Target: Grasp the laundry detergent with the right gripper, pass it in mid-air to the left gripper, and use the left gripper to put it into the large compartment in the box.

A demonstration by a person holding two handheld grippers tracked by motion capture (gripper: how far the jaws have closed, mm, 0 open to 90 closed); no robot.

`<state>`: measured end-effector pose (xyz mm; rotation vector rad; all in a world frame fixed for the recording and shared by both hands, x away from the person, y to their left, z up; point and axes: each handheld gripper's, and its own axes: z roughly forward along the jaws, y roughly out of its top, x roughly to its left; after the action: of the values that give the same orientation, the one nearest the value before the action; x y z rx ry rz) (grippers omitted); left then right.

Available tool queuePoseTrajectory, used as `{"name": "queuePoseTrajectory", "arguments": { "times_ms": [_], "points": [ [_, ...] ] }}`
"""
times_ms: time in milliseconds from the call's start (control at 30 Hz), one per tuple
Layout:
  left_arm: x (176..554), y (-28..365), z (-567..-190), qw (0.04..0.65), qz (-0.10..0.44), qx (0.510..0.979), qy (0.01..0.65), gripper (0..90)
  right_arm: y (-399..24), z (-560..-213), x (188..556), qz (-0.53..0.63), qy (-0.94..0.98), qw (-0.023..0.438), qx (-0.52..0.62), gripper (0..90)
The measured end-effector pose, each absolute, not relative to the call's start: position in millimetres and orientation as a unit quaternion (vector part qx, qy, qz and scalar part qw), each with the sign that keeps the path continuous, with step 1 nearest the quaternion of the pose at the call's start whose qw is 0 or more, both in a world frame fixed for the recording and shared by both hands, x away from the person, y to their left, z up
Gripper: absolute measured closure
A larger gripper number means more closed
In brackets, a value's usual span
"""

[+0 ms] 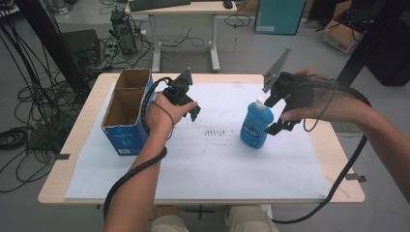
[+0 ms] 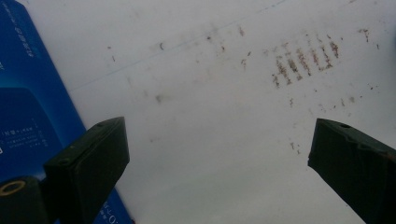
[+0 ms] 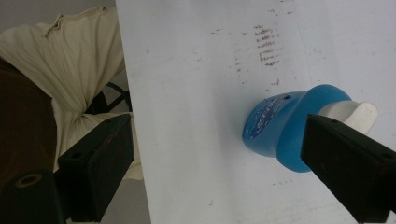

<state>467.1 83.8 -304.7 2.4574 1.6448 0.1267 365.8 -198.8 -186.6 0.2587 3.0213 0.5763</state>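
The blue bottle (image 1: 256, 124) stands upright on the white sheet (image 1: 203, 164) that covers the bench (image 1: 67, 145), a little toward three o'clock of the sheet's middle and just past the patch of brown scuff marks (image 1: 214, 131). It has a white cap (image 1: 261, 102) on a narrowed neck and a wider, rounded body with a printed label.

The right hand-held gripper (image 1: 275, 116) hovers beside the bottle on its three o'clock side, jaws spread wide and nothing between the pads; in the right gripper view one jaw overlaps the cap (image 3: 359, 114) while the bottle's body (image 3: 285, 128) lies near it, not yet bracketed. The left hand-held gripper (image 1: 191, 108) hangs above the sheet at about nine o'clock from the bottle, also wide and empty, next to the blue cardboard box (image 1: 126, 113) with its two open compartments.

As for handling, the bottle looks like smooth moulded plastic, so probably somewhat slick and a bit yielding under squeeze. How full it is cannot be told, so its weight is uncertain; if liquid is inside, it may be bottom-heavy and slosh when tilted. The cap seems a poor place to grip: small, tapered and likely to slip out. The better hold would be across the body just below the shoulder, where the sides are broad. A grip placed too high could tip it.
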Motion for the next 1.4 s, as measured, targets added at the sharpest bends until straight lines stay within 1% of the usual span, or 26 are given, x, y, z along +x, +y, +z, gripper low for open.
{"name": "queuePoseTrajectory", "arguments": {
  "times_ms": [300, 667, 1067, 1400],
  "points": [
    [463, 84, -304, 0.094, 0.045, 0.828, 0.551, 5.4, -210, -188, 362, 0.187, 0.976, 0.039, 0.104, 9.8],
    [462, 85, -304, 0.097, 0.046, 0.830, 0.547, 5.4, -240, -195, 359, 0.200, 0.967, 0.062, 0.146, 8.9],
    [457, 83, -307, 0.097, 0.047, 0.835, 0.539, 5.4, -274, -225, 359, 0.211, 0.950, 0.086, 0.215, 7.6],
    [456, 87, -311, 0.099, 0.047, 0.838, 0.535, 5.3, -285, -251, 360, 0.233, 0.934, 0.090, 0.257, 6.4]
  ]
}}
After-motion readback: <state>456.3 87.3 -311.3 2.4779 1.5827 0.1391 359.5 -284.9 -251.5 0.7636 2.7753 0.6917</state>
